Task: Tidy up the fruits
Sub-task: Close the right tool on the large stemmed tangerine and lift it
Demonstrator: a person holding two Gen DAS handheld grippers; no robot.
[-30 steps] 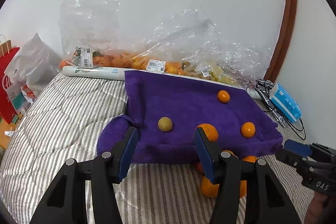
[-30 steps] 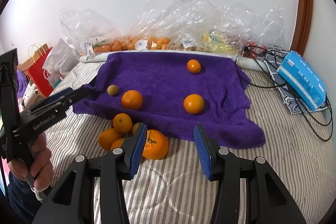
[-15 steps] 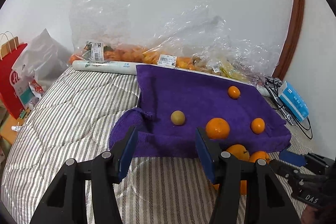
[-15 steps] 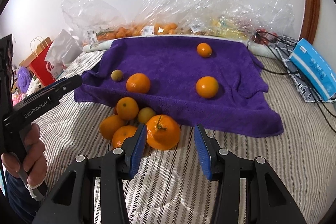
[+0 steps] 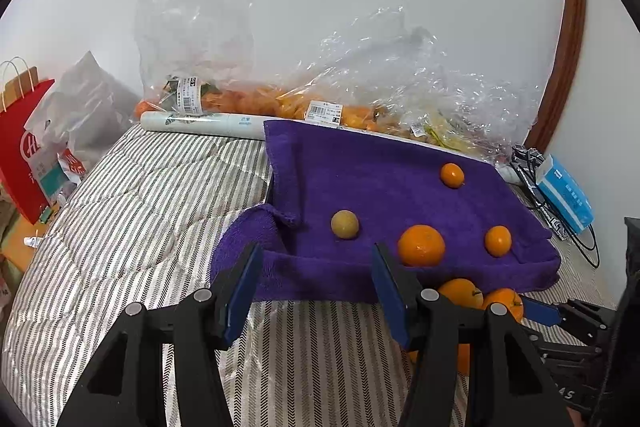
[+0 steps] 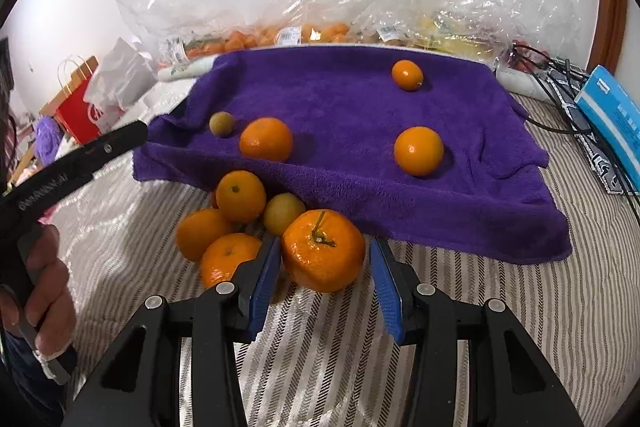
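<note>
Striped bedding [image 5: 132, 227] covers the bed in your left wrist view, with a white wall behind and clear plastic bags [image 5: 360, 95] of fruit along the far edge. A purple towel [image 5: 392, 195] lies on the bed, carrying a small yellowish fruit [image 5: 345, 224], a larger orange [image 5: 421, 245] just right of it, and two smaller oranges, one far [image 5: 452, 175] and one right [image 5: 497, 241]. Your left gripper [image 5: 316, 287] hovers at the towel's near edge with its fingers wide apart and nothing between them. A red paper bag [image 5: 24, 147] stands at far left, a blue box [image 5: 566, 193] at right.

Over in your right wrist view, the same towel [image 6: 360, 115] spreads across the bed, and a heap of oranges [image 6: 236, 223] sits on the bedding [image 6: 480, 287] just in front of its near edge. Your right gripper [image 6: 324, 273] has its fingers wide, one on each side of the big stemmed orange [image 6: 323, 255] at the front of that heap; the left finger looks close to its skin, but you cannot tell if it touches. Your other gripper [image 6: 80, 163] reaches in from the left, held in your hand [image 6: 44, 287].
</note>
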